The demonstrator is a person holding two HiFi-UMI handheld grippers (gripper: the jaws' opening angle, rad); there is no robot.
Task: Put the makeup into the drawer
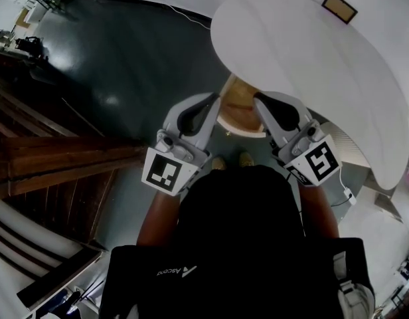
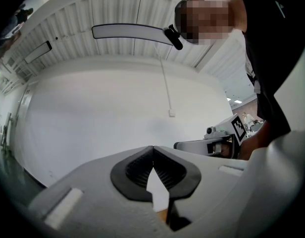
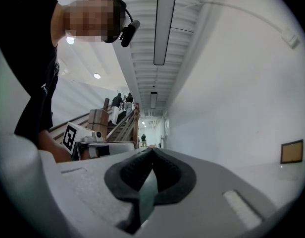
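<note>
No makeup and no drawer show in any view. In the head view my left gripper and right gripper are held close to the body, side by side over the dark floor. A round wooden surface lies just beyond their tips. In the left gripper view, my left gripper has its black pads meeting at the tips with nothing between them. My right gripper looks the same, tips together and empty. Each gripper view catches the other gripper's marker cube at its side.
A curved white wall rises ahead and to the right, with a small brown framed panel on it. A wooden staircase runs along the left. Several people stand on the stairs far off. The person's shoes show below the grippers.
</note>
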